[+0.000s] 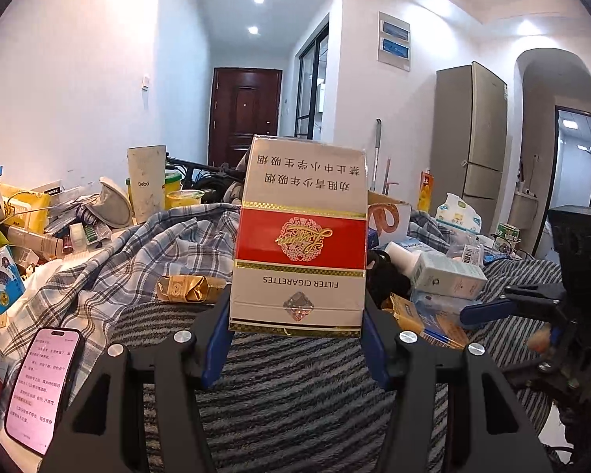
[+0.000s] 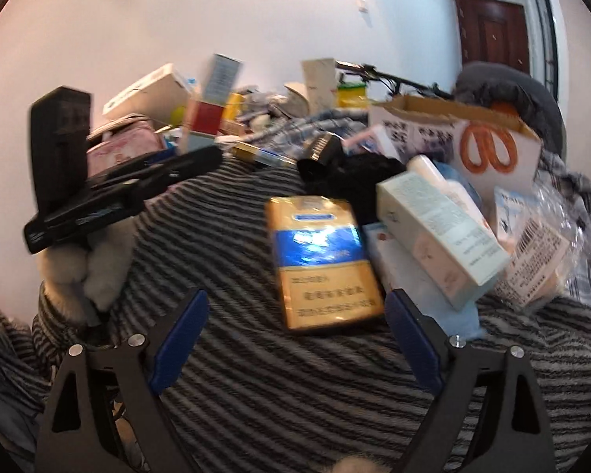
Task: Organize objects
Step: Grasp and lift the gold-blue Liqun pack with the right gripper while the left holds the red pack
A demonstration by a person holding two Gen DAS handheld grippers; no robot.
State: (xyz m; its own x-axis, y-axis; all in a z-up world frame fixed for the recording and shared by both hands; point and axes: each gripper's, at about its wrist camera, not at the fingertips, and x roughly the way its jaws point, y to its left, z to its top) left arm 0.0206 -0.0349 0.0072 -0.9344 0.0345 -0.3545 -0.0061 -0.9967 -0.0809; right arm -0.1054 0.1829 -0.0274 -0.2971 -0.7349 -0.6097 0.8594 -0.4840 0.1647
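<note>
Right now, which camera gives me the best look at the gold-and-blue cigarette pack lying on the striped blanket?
The right wrist view: the gold-and-blue pack lies face up just ahead of the open right gripper, slightly blurred. The left wrist view shows only its edge, mostly hidden behind the red-and-white pack that the left gripper holds.

The left gripper [image 1: 297, 339] is sitting low at the frame's centre, its blue pads clamping a pack. The right gripper [image 2: 295, 339] is gaping wide at the bottom of its frame, gripping nothing.
</note>
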